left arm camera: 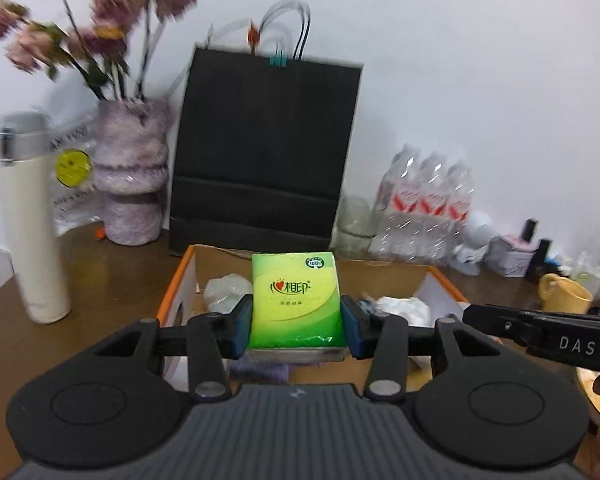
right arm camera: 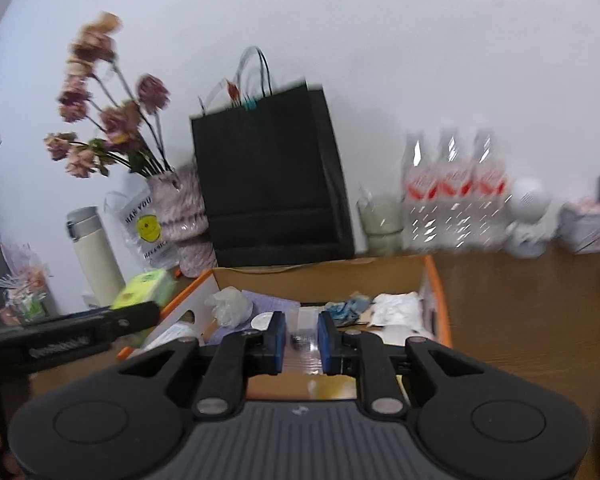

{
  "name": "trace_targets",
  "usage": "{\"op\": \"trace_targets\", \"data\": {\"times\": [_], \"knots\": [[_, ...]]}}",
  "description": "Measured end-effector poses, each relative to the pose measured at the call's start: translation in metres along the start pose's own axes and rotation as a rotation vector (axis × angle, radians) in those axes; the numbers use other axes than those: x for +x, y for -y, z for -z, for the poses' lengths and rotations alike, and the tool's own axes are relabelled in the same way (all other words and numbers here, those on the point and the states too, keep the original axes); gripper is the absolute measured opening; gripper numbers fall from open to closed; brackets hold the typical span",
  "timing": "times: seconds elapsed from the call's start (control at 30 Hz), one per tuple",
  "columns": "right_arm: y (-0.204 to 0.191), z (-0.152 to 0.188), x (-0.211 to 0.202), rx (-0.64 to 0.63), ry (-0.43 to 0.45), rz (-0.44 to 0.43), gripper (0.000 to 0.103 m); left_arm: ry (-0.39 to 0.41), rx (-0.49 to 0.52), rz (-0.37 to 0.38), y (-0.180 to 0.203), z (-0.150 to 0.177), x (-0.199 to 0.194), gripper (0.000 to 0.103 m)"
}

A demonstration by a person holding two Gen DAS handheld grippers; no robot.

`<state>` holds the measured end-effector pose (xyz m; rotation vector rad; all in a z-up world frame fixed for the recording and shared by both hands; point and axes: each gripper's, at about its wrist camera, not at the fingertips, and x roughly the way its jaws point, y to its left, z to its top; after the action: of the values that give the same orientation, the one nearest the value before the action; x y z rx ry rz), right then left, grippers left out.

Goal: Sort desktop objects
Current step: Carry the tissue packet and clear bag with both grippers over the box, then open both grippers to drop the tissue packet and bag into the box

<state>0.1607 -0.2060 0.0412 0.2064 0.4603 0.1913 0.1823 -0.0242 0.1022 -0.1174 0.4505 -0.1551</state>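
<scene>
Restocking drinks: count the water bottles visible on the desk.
3 water bottles, shrink-wrapped side by side against the wall, right of the black bag: left, middle, right. More may be hidden behind them.

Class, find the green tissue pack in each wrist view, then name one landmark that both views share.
Left wrist view: the green tissue pack sits centre frame, clamped in the left gripper.
Right wrist view: the pack is at lower left, blurred, left of the cardboard box.
Shared landmark: the black paper bag against the wall.
</scene>
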Motion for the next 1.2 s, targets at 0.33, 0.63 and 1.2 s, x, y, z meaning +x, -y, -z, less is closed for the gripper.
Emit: {"op": "trace_targets", "data": {"times": [0.33, 0.63, 1.2], "knots": [[0.042, -0.049, 0.142, 0.073, -0.340, 0.051, 0.016, -0.352, -0.010, 0.026, -0.009, -0.017, 0.132, 0.047], [0.046, -0.043, 0.181, 0.072, -0.453, 0.151, 0.034, -0.378, 0.044, 0.014, -0.013, -0.029, 0.127, 0.073], [0.013, -0.082, 0.083, 0.089, -0.507, 0.178, 0.093, -0.469, 0.089, -0.144, -0.017, -0.063, 0.048, 0.103]]}}
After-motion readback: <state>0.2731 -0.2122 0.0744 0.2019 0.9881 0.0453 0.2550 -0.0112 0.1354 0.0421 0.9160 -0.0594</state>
